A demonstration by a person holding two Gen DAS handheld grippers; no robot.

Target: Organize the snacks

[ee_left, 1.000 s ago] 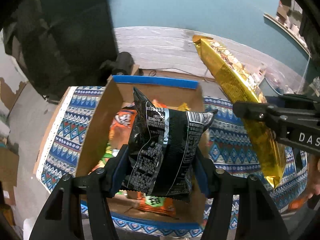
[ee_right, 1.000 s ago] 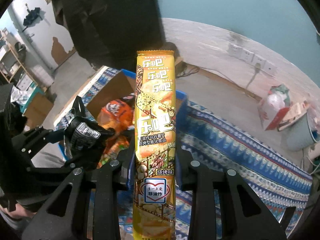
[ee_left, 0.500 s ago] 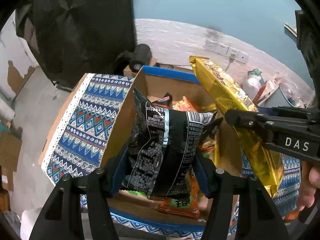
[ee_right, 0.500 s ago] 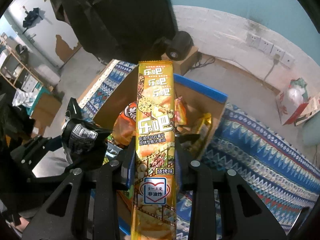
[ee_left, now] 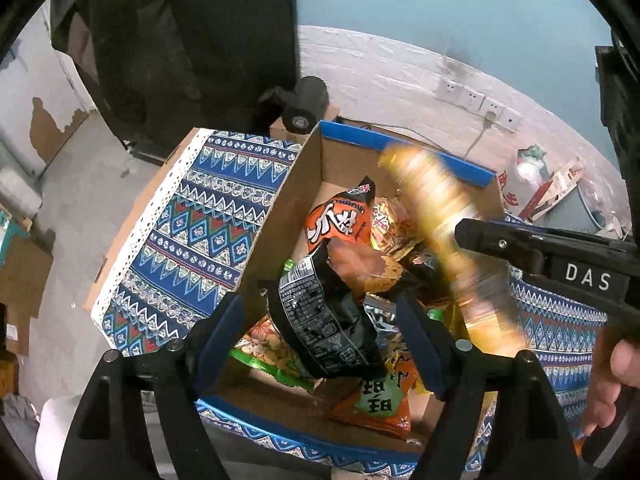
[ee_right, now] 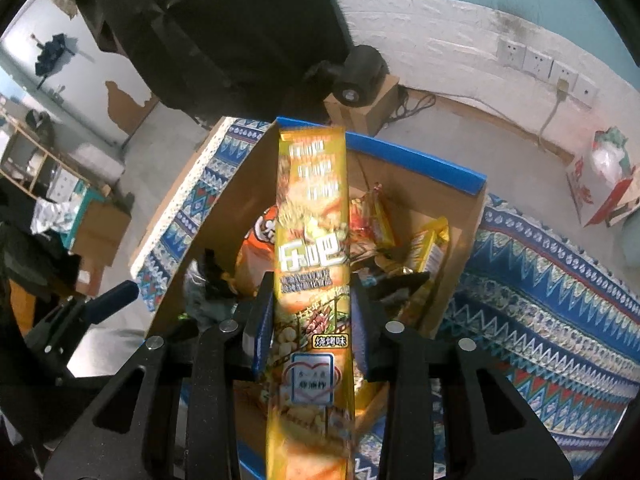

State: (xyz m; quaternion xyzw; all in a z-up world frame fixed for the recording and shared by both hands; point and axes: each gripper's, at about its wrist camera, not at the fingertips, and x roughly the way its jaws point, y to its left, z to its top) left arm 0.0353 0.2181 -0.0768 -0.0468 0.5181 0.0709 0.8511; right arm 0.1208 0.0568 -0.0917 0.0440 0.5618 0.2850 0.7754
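Note:
A cardboard box (ee_left: 280, 216) with blue-taped rims holds several snack bags and stands on a patterned cloth. My left gripper (ee_left: 320, 328) is open over the box's near end. The black snack bag (ee_left: 324, 320) hangs tilted between its fingers, free of both pads. My right gripper (ee_right: 312, 320) is shut on a long yellow snack pack (ee_right: 312, 240) and holds it upright over the box (ee_right: 472, 232). In the left wrist view the yellow pack (ee_left: 444, 232) is blurred, above the box's right side.
An orange snack bag (ee_left: 340, 220) and other bags lie in the box. The blue patterned cloth (ee_left: 192, 232) covers the table around it. A black roll (ee_left: 304, 104) sits on a small carton behind the box. Bags (ee_right: 608, 176) lie on the floor at the right.
My left gripper has opened and the black bag has dropped and tilted toward the box. My right gripper has moved over the box with the yellow pack.

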